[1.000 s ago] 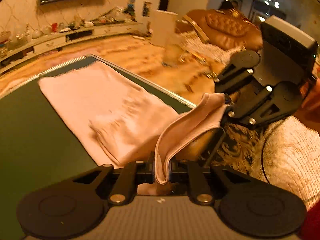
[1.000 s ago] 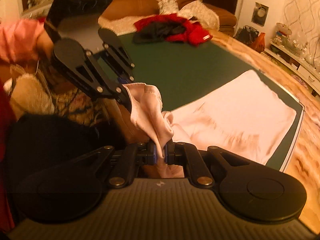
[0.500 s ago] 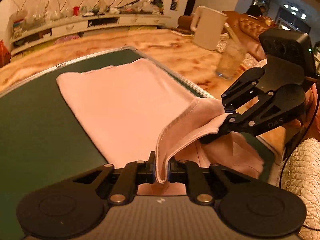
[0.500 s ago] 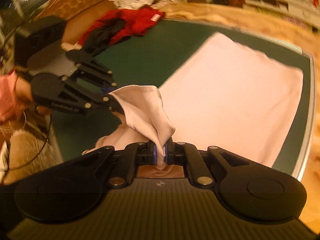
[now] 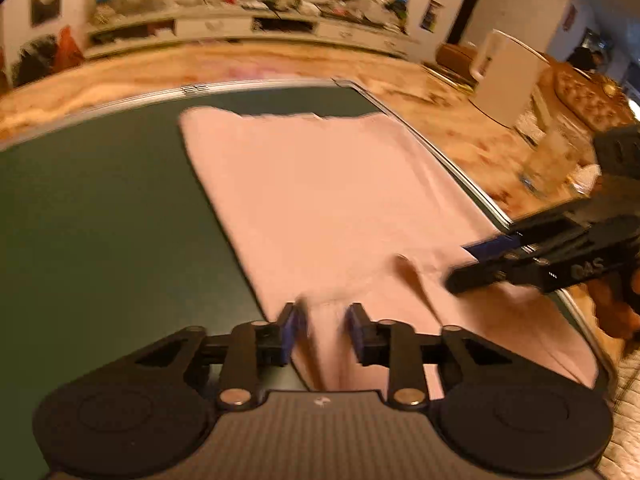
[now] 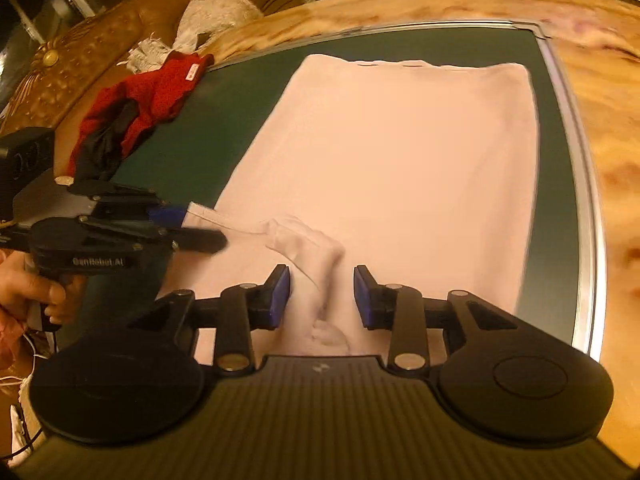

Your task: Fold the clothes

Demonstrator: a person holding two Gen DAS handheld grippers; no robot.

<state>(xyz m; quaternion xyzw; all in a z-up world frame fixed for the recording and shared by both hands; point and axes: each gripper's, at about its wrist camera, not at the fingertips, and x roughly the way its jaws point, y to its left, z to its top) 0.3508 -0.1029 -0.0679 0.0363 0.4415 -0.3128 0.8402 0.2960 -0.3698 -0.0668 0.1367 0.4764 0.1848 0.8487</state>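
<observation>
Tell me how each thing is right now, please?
Pink cloth: spread on the table, near edge folded over and rumpled.
Left gripper: opening, cloth between its pads.
Right gripper: opening, cloth between its pads.
Red clothes: heaped, unfolded, at the table's far corner.
Table: green top.

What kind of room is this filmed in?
Probably a home living room: a tufted leather sofa, a long low cabinet crowded with ornaments, and clothes on a green table.

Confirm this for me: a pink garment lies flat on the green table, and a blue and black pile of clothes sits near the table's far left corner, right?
Not quite. The pile of clothes is red and black, not blue and black, as the right wrist view shows. The pink garment does lie flat on the green table.
</observation>
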